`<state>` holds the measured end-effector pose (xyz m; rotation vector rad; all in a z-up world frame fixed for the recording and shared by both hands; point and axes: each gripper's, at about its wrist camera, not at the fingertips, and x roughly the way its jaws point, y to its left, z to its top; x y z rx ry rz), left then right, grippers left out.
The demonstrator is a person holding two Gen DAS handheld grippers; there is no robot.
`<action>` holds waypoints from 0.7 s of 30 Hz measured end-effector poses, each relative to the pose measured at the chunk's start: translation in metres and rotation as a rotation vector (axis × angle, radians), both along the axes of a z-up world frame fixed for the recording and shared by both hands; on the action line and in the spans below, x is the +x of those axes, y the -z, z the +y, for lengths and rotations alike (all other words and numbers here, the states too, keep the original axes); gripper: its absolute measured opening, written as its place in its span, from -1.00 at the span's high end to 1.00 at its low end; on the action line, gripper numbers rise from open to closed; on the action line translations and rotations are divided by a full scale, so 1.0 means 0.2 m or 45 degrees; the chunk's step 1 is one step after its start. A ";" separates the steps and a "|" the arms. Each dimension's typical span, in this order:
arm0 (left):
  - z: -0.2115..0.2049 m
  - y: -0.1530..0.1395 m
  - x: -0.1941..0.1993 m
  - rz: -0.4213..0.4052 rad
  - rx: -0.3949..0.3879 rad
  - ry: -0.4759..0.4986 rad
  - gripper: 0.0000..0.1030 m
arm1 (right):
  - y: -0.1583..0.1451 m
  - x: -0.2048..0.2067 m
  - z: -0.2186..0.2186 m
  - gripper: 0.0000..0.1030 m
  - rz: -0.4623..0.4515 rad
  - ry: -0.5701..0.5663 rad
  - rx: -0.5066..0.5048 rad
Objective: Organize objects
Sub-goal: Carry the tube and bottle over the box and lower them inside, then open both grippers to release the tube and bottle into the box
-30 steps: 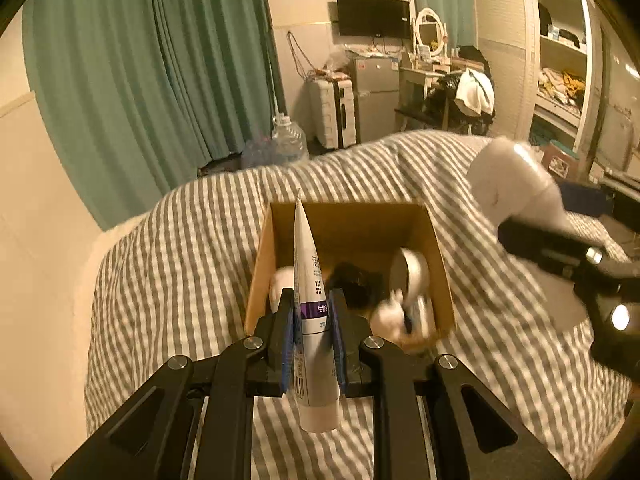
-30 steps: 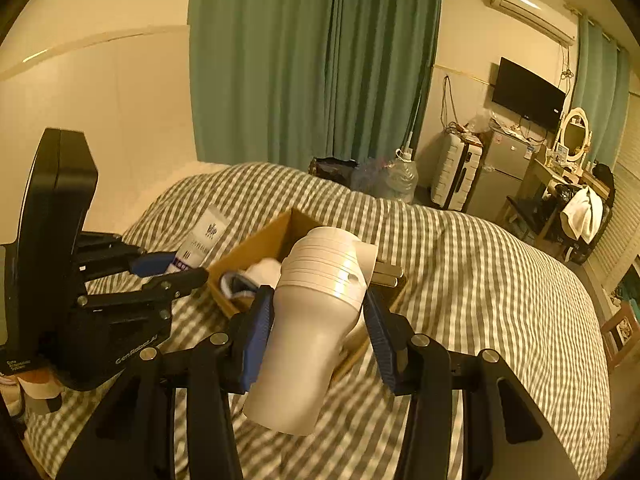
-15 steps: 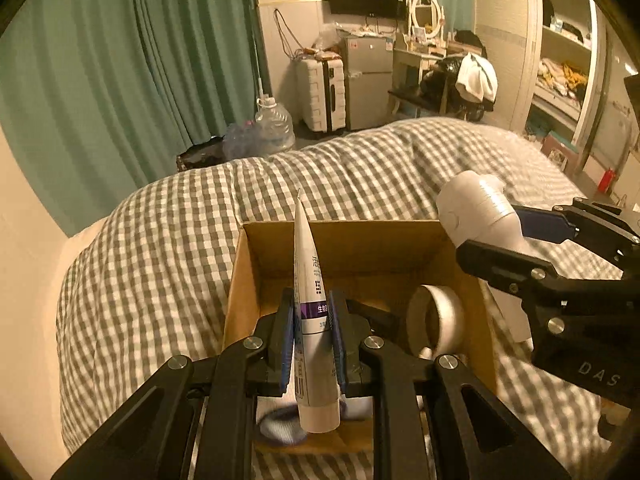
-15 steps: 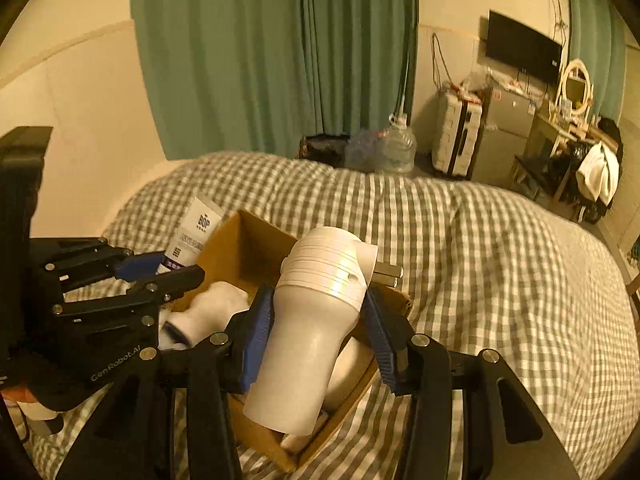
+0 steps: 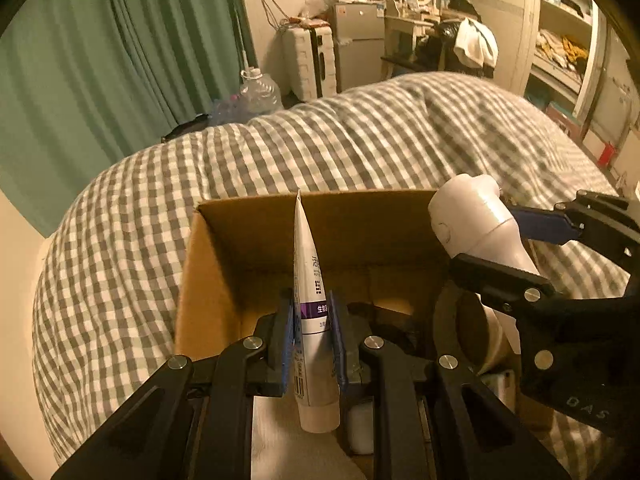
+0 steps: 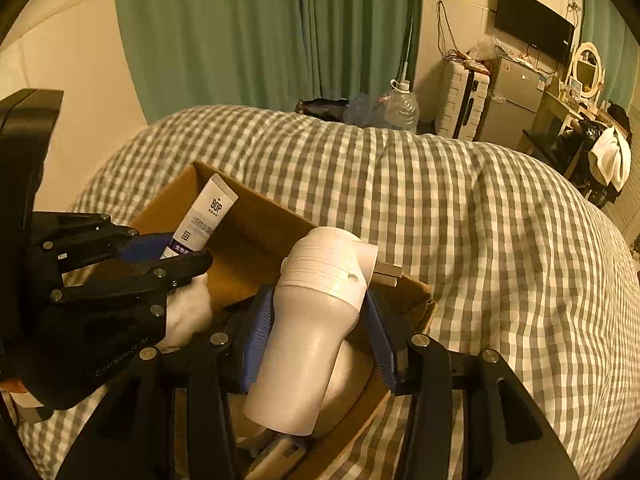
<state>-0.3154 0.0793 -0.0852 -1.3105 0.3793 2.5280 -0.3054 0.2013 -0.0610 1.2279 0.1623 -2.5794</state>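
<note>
Cardboard box (image 5: 248,248) on the checked bed (image 5: 360,140), tube (image 5: 310,280) left of bottle (image 5: 476,216).

Warm, dim yellow light fills the room, strongest on the far walls. Both views bend hard at the edges, with black corners around the fisheye circle. The checked quilt (image 5: 360,140) smears with motion blur in the left view; in the right view it stays sharp. The box (image 5: 248,240) interior sits in shadow. The white bottle (image 6: 312,328) catches soft glare. The gripper arms read as near-black silhouettes.
</note>
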 end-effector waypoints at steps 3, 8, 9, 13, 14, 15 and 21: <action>0.00 0.04 -0.02 -0.029 0.005 0.005 0.67 | 0.03 -0.01 0.01 0.11 -0.018 -0.005 -0.011; 0.00 0.07 -0.03 -0.057 0.010 0.016 0.67 | 0.04 0.00 0.01 0.11 -0.024 -0.009 -0.014; 0.00 0.07 -0.03 -0.055 0.006 0.022 0.67 | 0.04 0.00 0.01 0.11 -0.024 -0.010 -0.018; 0.00 0.08 -0.04 -0.071 0.006 0.012 0.61 | 0.02 0.01 0.02 0.11 -0.013 -0.008 -0.042; -0.01 0.09 -0.04 -0.087 0.017 0.006 0.60 | 0.01 0.01 0.02 0.11 -0.008 -0.007 -0.047; -0.01 0.09 -0.05 -0.106 0.029 0.002 0.55 | 0.00 0.01 0.03 0.05 -0.004 -0.005 -0.051; -0.02 0.06 0.00 -0.087 0.018 -0.010 -0.13 | -0.07 0.01 0.07 -0.13 0.037 0.033 -0.068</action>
